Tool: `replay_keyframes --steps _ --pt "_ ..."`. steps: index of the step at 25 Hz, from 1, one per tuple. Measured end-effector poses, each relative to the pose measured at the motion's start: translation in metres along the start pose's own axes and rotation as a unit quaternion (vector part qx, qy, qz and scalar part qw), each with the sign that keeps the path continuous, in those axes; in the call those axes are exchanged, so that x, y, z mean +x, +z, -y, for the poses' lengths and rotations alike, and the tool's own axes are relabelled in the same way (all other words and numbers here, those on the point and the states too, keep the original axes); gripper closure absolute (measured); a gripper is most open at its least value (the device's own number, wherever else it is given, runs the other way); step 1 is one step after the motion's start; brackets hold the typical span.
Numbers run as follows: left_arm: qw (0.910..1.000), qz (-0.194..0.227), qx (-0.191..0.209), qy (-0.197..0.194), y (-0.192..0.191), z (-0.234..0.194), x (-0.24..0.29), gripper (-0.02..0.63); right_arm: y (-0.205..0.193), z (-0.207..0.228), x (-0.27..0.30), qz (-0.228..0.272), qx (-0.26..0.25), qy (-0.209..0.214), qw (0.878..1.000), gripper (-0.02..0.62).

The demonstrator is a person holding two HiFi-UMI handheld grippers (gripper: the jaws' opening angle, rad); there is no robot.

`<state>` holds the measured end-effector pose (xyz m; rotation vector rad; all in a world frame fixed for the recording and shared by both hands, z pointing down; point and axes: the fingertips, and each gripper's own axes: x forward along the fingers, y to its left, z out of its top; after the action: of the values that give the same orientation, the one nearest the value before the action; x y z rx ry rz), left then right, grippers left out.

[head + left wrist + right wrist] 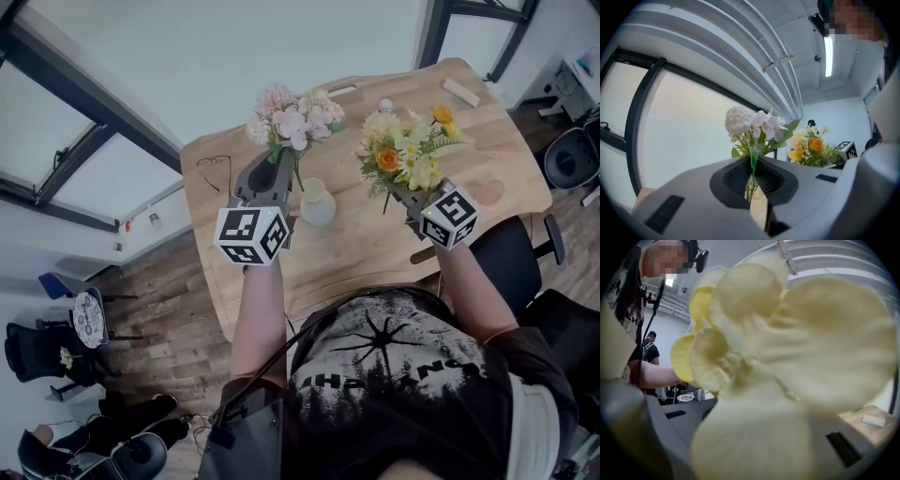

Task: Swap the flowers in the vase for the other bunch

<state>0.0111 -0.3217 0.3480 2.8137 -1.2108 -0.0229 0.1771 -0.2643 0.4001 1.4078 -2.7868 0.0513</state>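
My left gripper is shut on the stems of a pink and white bunch, held upright above the wooden table. In the left gripper view the stems are pinched between the jaws, with the blooms above. A small white vase stands on the table just right of that gripper, and I see no flowers in it. My right gripper holds a yellow and orange bunch to the right of the vase. Pale yellow petals fill the right gripper view and hide its jaws.
A thin dark wire-like thing lies at the table's left edge. A pale wooden block and a small white object sit at the far side. A black chair stands by the table's near right edge.
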Motion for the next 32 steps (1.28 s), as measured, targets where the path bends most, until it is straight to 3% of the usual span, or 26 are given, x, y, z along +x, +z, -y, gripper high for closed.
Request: replay_keyframes --steps 11,23,32 --pt "0.999 0.032 0.003 0.032 0.045 -0.037 -0.03 0.574 0.007 -0.025 0.034 0.004 0.006 0.029 1.0 0.514" --pt "0.9954 0.009 -0.018 0.094 0.022 -0.084 -0.076 0.575 0.031 -0.049 0.08 0.011 -0.003 0.072 0.997 0.514" --pt "0.9886 -0.002 -0.034 0.147 -0.014 -0.087 -0.118 0.575 0.065 -0.065 0.098 0.045 -0.028 0.118 0.992 0.514"
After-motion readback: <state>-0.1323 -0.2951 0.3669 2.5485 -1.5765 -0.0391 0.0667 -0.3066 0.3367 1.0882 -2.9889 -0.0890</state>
